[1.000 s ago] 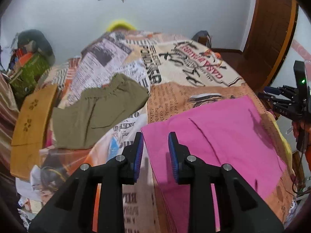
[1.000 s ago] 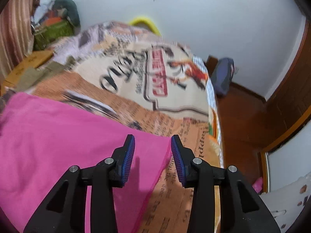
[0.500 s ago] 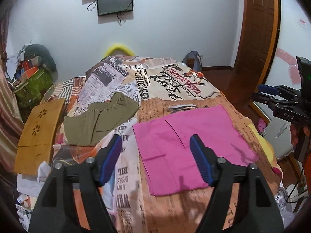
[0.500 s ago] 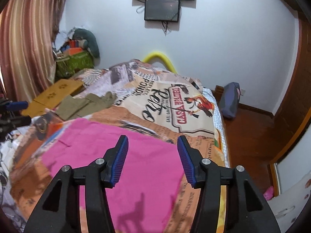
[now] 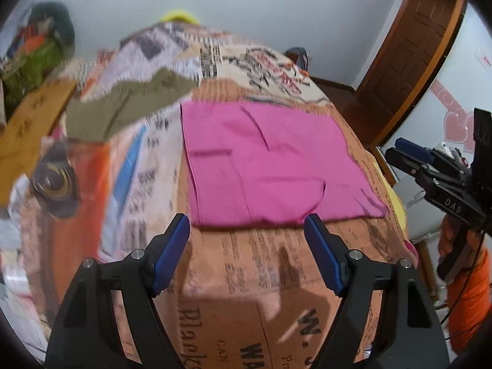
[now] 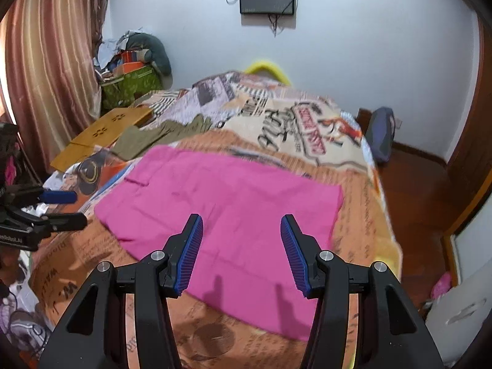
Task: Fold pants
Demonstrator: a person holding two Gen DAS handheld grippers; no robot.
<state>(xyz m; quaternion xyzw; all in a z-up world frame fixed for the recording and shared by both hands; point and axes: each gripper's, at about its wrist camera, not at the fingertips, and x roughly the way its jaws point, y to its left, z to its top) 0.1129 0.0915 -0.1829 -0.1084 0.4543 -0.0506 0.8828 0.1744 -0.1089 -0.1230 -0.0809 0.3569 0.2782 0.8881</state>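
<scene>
Pink pants lie flat in a folded, roughly rectangular shape on the printed bed cover. My left gripper hangs wide open just short of their near edge, nothing between its blue pads. In the right wrist view the same pants lie under my right gripper, which is open and above the cloth without touching it. Each gripper shows in the other's view: the right gripper off the bed's right side, the left gripper at the left edge.
An olive garment lies beyond the pants at the left, next to a wooden board. A green bag and clutter stand by the curtain. A blue backpack sits on the floor, right. A person's orange sleeve is at right.
Both grippers have opened wider and drawn back from the pink pants. The left one was nearly shut at the pants' left edge; the whole folded piece now lies in view.
</scene>
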